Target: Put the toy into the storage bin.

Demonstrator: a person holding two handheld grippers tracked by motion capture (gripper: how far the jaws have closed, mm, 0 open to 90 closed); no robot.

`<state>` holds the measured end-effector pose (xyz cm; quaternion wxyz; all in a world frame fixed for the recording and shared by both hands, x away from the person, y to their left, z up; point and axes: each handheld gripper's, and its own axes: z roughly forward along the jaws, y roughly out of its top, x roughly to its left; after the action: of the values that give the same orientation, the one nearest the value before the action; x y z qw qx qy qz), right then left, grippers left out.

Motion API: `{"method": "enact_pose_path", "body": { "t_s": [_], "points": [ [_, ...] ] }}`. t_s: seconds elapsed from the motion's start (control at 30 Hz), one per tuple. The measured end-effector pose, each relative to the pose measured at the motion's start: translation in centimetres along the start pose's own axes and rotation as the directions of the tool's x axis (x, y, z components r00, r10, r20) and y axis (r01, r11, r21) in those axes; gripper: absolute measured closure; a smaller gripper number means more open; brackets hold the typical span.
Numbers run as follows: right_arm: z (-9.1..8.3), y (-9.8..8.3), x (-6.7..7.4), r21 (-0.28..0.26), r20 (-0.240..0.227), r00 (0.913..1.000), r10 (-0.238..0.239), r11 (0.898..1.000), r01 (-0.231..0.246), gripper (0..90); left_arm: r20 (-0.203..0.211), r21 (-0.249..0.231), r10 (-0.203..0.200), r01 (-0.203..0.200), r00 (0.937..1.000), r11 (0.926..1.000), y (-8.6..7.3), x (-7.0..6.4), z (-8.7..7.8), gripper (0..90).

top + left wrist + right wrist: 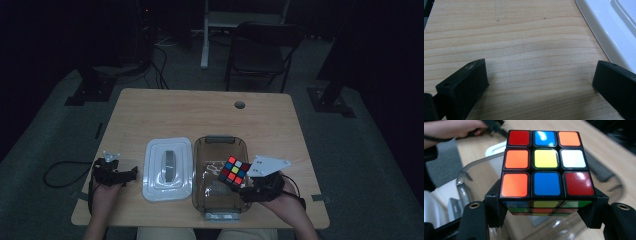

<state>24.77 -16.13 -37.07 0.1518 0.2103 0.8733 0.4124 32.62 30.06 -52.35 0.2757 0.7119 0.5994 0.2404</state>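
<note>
While over the clear container (220, 145), puzzle cube (546, 167) clamped between right claw (546, 216) jaws, left claw (539, 82) open.

Pale matt wood grain on the worktop (524, 45); glossy white plastic lid (167, 170); clear, shiny plastic container (220, 150); glossy stickers on the cube (546, 162); matt black plastic fingers (464, 85).

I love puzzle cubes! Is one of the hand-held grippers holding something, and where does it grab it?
Yes. The right hand-held gripper clamps the puzzle cube by two opposite sides. The left hand-held gripper holds nothing.
</note>
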Motion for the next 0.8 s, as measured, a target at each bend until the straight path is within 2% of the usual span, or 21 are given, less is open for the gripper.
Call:
{"method": "enact_pose_path", "body": {
  "t_s": [0.17,0.33,0.47,0.7,0.8],
  "points": [
    [1.5,-0.1,0.3,0.047,-0.062,0.9980,-0.008,0.999,0.011,34.0,0.001,-0.002,-0.001,0.001,1.0000,1.0000,0.0,0.0,0.0,0.6],
    [2.5,-0.2,0.6,0.084,-0.117,0.9926,-0.032,0.996,0.042,34.0,0.002,-0.001,0.002,-0.002,1.0000,1.0000,0.0,0.0,0.0,0.6],
    [3.0,-0.3,0.4,0.115,-0.137,0.9900,-0.036,0.992,0.052,34.0,0.002,-0.001,0.002,-0.002,1.0000,1.0000,0.0,0.0,0.0,0.6],
    [3.7,-0.4,-0.1,0.147,-0.145,0.9888,-0.036,0.987,0.058,34.0,0.002,-0.001,0.001,-0.001,1.0000,1.0000,0.0,0.0,0.0,0.6],
    [4.0,-0.4,-0.1,0.167,-0.152,0.9868,-0.057,0.983,0.082,34.0,0.002,-0.001,0.002,-0.002,1.0000,1.0000,0.0,0.0,0.0,0.6]
  ]
}}
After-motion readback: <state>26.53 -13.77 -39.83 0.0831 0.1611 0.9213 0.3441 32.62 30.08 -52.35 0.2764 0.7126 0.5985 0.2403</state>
